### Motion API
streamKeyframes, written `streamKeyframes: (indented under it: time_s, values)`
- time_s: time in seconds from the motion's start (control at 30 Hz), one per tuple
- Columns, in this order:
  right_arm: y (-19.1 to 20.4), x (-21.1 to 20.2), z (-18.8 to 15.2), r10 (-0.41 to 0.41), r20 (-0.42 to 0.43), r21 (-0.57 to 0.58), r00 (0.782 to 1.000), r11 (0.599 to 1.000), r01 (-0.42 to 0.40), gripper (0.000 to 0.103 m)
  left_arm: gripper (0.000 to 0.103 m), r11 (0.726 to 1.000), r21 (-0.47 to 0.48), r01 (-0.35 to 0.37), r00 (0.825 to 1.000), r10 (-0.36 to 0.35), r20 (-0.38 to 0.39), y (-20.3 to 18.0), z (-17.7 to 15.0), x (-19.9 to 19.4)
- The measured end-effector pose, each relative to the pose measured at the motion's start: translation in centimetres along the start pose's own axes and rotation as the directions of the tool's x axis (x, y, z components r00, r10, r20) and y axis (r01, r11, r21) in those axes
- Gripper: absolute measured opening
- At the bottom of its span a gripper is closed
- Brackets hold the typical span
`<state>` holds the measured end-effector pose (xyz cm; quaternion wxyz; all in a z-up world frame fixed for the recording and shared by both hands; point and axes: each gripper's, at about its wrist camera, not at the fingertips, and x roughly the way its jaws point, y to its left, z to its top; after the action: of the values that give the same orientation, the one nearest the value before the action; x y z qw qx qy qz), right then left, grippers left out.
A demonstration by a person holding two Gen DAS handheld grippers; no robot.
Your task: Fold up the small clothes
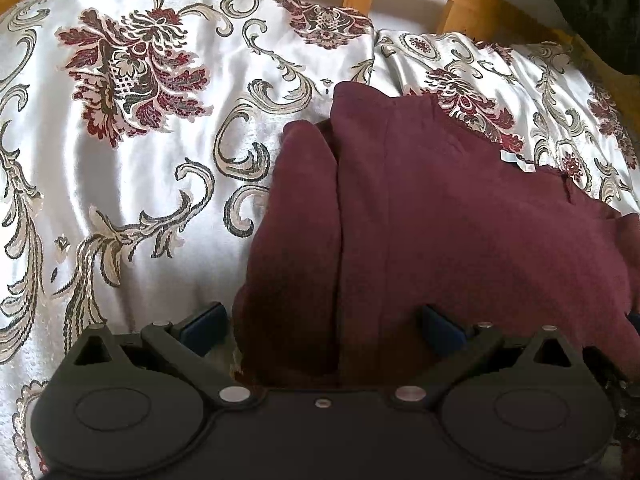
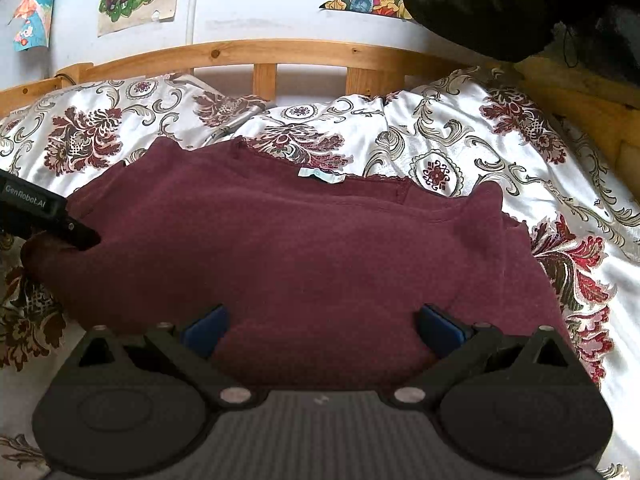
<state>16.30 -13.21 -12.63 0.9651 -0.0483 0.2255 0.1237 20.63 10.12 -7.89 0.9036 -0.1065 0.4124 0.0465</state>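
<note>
A maroon knit top lies spread flat on a bed's floral satin bedspread, neckline toward the wooden headboard, apparently smoothed out for folding. The right tongs hover spread wide over its near hem, pinching nothing. The left tongs, likewise spread, straddle the top's side edge, where one sleeve lies folded inward.

The garment is plain maroon with a pale blue label at its neckline. The bedspread is glossy white, patterned with dark red flowers and grey-beige scrolls (damask-like). The bed frame is honey-coloured wood.
</note>
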Motion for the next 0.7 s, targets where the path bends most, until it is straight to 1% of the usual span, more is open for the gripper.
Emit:
streamKeyframes:
  time_s: [0.2,0.43,0.47,0.57,0.6,0.63,0.7]
  values:
    - [0.0,0.0,0.0,-0.001,0.0,0.0,1.0,1.0,0.001,0.102,0.102,0.996,0.062,-0.06,0.996,0.064,-0.059,-1.3,0.8,0.6]
    - [-0.1,-0.2,0.1,0.002,-0.001,0.003,1.0,1.0,-0.002,0.103,0.102,0.994,0.068,-0.09,0.99,0.097,-0.1,-1.9,1.5,0.6]
    - [-0.1,-0.6,0.3,0.004,0.007,0.006,1.0,1.0,-0.004,0.103,0.102,0.993,0.069,-0.093,0.99,0.099,-0.102,-1.9,1.5,0.6]
    - [-0.1,-1.8,0.6,0.008,0.1,0.035,0.995,0.999,-0.012,0.103,0.102,0.993,0.07,-0.093,0.99,0.1,-0.105,-1.9,1.5,0.6]
    - [0.1,-1.9,0.7,0.011,0.113,0.027,0.993,1.0,-0.014,0.103,0.102,0.994,0.07,-0.089,0.99,0.096,-0.105,-1.8,1.5,0.6]
    - [0.4,-1.8,0.7,0.012,0.107,0.012,0.994,1.0,-0.013,0.103,0.102,0.994,0.07,-0.084,0.99,0.092,-0.105,-1.8,1.5,0.6]
    - [0.7,-1.0,0.7,0.008,0.057,-0.014,0.998,1.0,-0.007,0.103,0.102,0.995,0.069,-0.079,0.991,0.086,-0.105,-1.6,1.6,0.6]
